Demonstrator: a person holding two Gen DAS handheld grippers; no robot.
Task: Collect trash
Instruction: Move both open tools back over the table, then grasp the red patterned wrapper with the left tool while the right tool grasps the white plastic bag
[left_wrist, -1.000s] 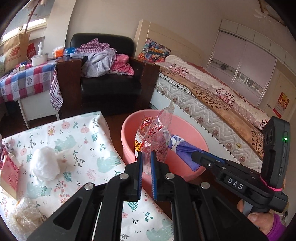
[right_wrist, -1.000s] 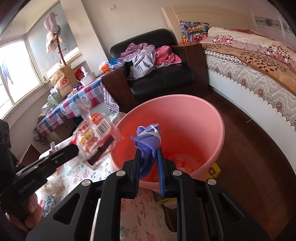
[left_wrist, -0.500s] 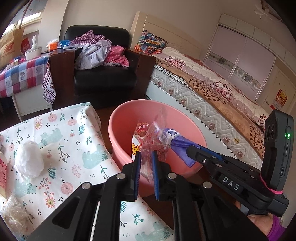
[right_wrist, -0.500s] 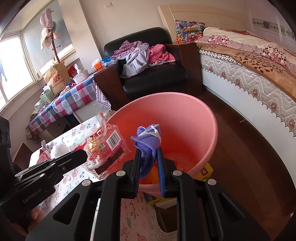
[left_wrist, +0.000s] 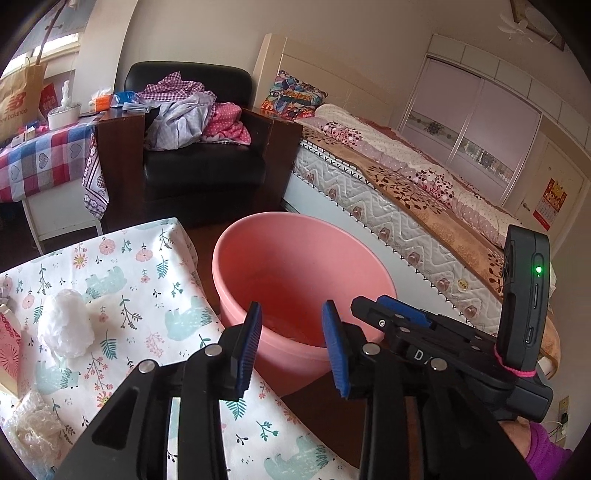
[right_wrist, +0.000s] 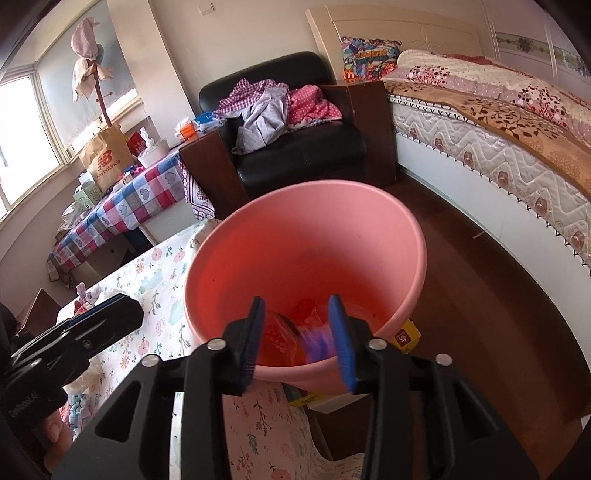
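A pink basin (left_wrist: 295, 258) stands beside the table with the floral cloth (left_wrist: 147, 295); it also shows in the right wrist view (right_wrist: 306, 229). My left gripper (left_wrist: 291, 332) is open and empty over the basin's near rim. My right gripper (right_wrist: 297, 334) is open and empty over the basin; it shows from the side in the left wrist view (left_wrist: 391, 314). Inside the basin lie a red and clear snack wrapper (right_wrist: 280, 339) and a blurred purple piece of trash (right_wrist: 317, 341). A white wad of tissue (left_wrist: 66, 325) and a crumpled clear plastic piece (left_wrist: 29, 432) lie on the table.
A red-patterned packet (left_wrist: 9, 339) lies at the table's left edge. Behind stand a black armchair (left_wrist: 199, 170) with clothes, a checked side table (left_wrist: 37, 162) and a bed (left_wrist: 424, 192) on the right. A yellow box (right_wrist: 406, 336) sits under the basin.
Both grippers have opened. The snack wrapper has left my left gripper and the purple piece has left my right gripper; both are now down in the basin.
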